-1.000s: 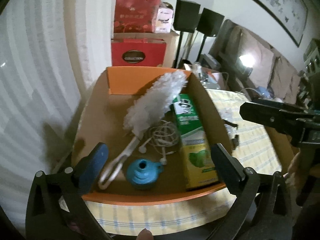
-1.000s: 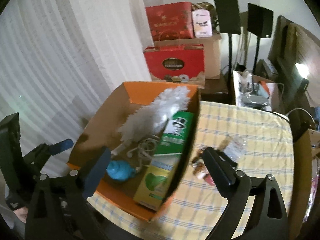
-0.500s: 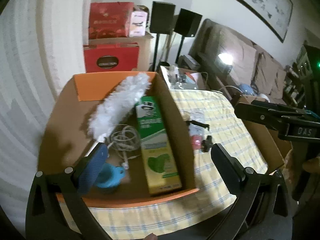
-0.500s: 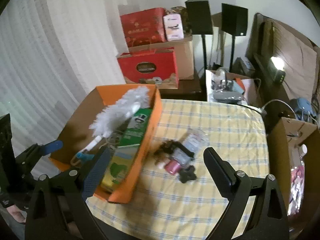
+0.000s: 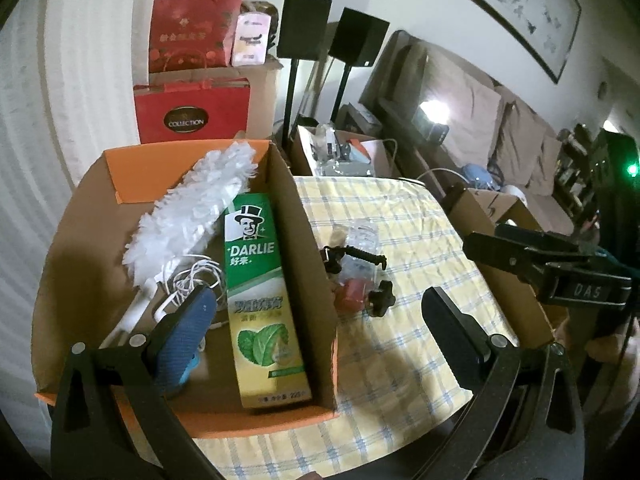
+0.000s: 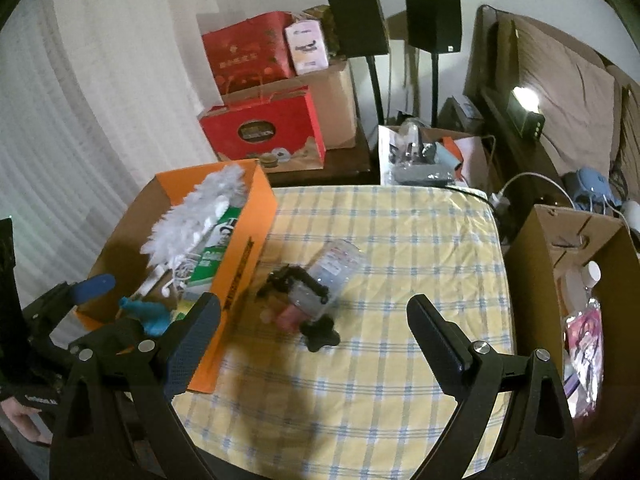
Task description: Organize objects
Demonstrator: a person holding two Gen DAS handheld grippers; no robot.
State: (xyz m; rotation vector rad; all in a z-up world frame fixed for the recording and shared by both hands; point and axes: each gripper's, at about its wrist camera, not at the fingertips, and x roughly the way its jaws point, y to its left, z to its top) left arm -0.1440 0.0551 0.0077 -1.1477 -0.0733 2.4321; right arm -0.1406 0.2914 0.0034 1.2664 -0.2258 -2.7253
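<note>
An orange cardboard box [image 5: 300, 216] [image 6: 248, 240] stands on the left of the checked tablecloth. It holds a white duster [image 5: 192, 208], a green Darlie toothpaste carton [image 5: 260, 288], white earphones [image 5: 192, 280] and a blue object [image 6: 146, 314]. Right of the box lie a clear plastic bottle [image 6: 334, 266], a black mini tripod [image 6: 298, 280], a pink item [image 6: 290, 314] and a black knob [image 6: 320, 332]. My left gripper [image 5: 320, 328] is open and empty above the box's near right corner. My right gripper [image 6: 312, 340] is open and empty above the loose items.
A brown cardboard box [image 6: 580, 264] with bottles stands off the table's right edge. Red gift bags [image 6: 264, 128], speakers on stands [image 6: 360, 20] and a cluttered side table [image 6: 424, 152] lie behind. A white curtain [image 6: 80, 120] hangs at left.
Both grippers have swung to the right, away from the box interior toward the loose items on the cloth. Both stayed open and empty.
</note>
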